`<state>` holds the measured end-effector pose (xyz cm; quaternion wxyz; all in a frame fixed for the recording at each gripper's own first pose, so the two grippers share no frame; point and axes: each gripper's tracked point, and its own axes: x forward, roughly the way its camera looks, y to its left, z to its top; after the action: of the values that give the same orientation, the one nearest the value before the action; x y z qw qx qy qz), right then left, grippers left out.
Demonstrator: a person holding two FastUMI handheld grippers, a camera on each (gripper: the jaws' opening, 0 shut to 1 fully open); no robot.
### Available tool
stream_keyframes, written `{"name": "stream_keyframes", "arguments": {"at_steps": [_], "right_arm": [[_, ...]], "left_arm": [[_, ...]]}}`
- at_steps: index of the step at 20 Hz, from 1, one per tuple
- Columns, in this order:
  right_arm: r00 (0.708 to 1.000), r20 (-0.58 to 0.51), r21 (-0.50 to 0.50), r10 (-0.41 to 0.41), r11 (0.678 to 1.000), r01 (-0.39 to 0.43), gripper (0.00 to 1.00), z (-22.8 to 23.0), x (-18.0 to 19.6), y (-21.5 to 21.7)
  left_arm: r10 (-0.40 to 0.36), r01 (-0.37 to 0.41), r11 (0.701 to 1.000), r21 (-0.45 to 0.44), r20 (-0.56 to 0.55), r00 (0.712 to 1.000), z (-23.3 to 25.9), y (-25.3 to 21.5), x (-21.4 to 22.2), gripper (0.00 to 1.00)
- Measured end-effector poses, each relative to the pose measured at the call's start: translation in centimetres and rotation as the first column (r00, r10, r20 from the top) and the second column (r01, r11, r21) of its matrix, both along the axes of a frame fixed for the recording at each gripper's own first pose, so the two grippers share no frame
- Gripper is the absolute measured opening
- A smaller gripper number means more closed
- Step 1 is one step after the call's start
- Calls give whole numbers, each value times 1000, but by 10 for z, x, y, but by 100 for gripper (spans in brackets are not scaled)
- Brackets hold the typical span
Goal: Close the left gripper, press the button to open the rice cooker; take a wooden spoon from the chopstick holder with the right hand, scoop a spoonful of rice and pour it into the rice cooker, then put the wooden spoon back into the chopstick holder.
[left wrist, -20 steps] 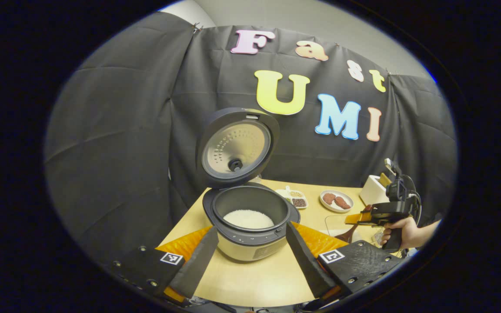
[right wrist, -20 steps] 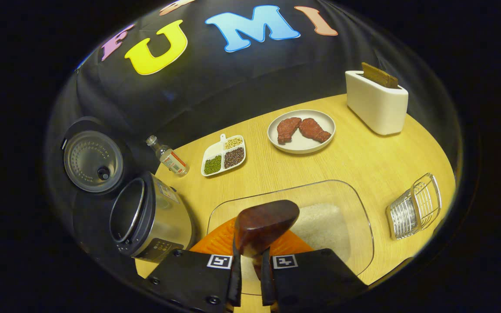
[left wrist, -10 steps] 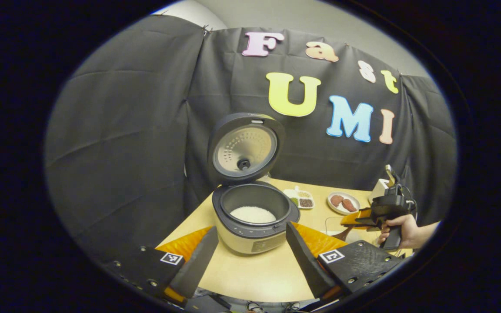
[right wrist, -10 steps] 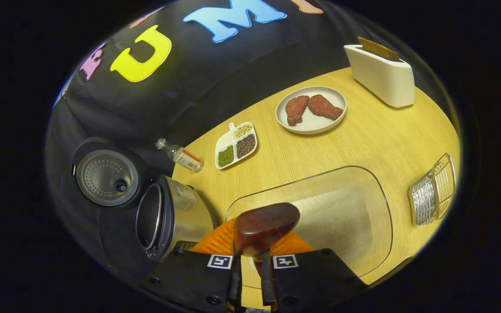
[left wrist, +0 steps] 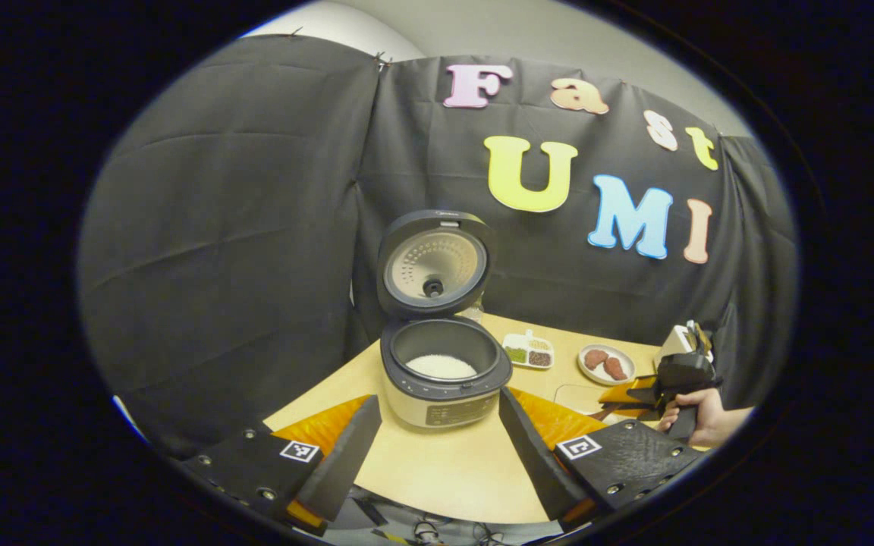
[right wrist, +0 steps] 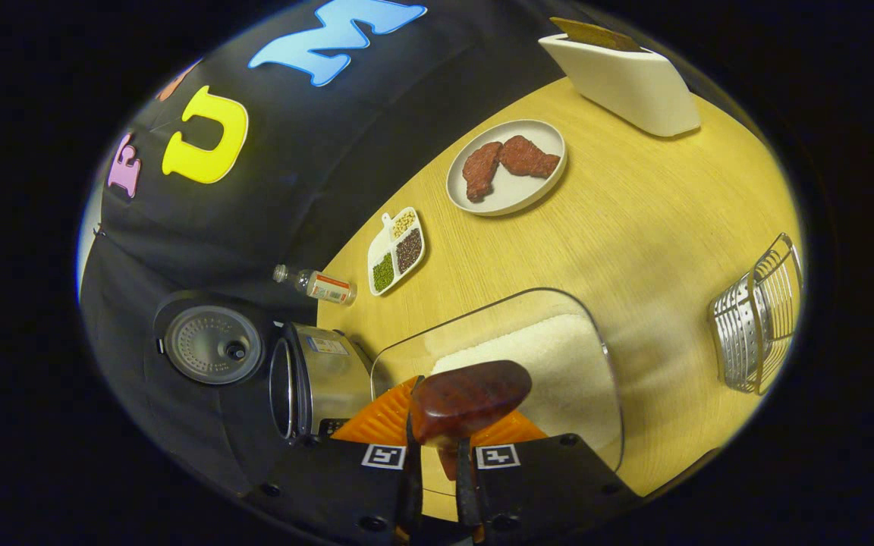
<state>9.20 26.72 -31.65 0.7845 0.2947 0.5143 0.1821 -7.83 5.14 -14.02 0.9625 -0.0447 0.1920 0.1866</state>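
Wooden spoon, dark reddish-brown and glossy with a smooth rounded bowl, stands clamped by its neck between the two black fingers of the right gripper in the right gripper view; the jaws are nearly together on it, and the bowl rises just above the fingertips. It hangs over the near end of a clear, round-cornered rectangular glass dish that holds a flat bed of white rice. To the left of the dish lies the rice cooker, a brushed silver body with a dark rim, its round lid swung up to show a perforated metal inner plate. On the pale wood-grain table sit a round white plate with two reddish-brown pieces of meat, a small white divided tray with green, dark and pale grains in its compartments, a small clear bottle lying on its side, a white rectangular toaster with a brown slice in its slot, and a silver wire holder tipped on its side near the right edge.

In the left gripper view the left gripper stands with its textured black fingers spread wide, holding nothing; the cooker sits beyond and between them, its pot holding white rice. Far right, a hand holds the other gripper
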Motion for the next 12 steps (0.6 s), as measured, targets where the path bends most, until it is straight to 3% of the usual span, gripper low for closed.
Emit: {"name": "stream_keyframes", "arguments": {"at_steps": [1, 5, 12], "right_arm": [[1000, -9, 5, -6, 1000, 6, 19, -2, 0, -8], [991, -105, 82, -77, 993, 86, 19, 0, 6, -30], [969, -168, 176, -183, 961, 212, 19, 26, 25, -64]], "left_arm": [[16, -16, 1000, 5, -5, 1000, 0, -4, -4, 99], [37, -37, 999, 34, -10, 999, 8, -26, -17, 97], [5, -3, 998, 57, -34, 999, 6, -49, -16, 96]]}}
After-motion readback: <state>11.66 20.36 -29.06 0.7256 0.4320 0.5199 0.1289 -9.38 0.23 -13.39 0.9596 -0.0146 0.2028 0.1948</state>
